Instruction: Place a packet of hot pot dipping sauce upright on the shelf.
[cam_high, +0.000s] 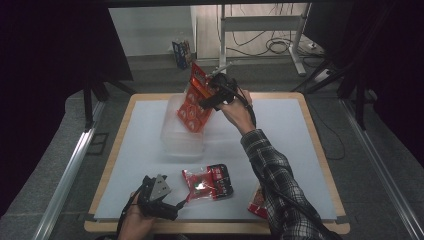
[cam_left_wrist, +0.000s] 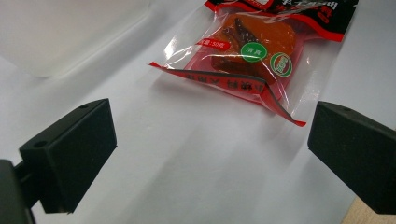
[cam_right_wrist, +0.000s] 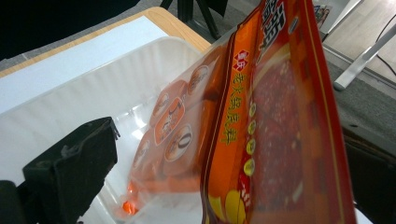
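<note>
Releasing the orange snack packet (cam_right_wrist: 280, 116) into the clear tub (cam_right_wrist: 93, 84), right gripper (cam_high: 212, 95) fingers spread wide, packet loose between them. Backing off straight, avoiding snagging it. Left gripper (cam_high: 156, 192) fingers apart, empty, red packet (cam_left_wrist: 252, 56) lying just ahead on the table (cam_left_wrist: 187, 163).

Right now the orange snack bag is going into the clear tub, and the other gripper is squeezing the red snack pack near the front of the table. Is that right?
Not quite. The left gripper is open on the table; the red snack pack lies ahead of it, untouched, as the left gripper view shows. The orange snack bag is indeed at the clear tub.
</note>
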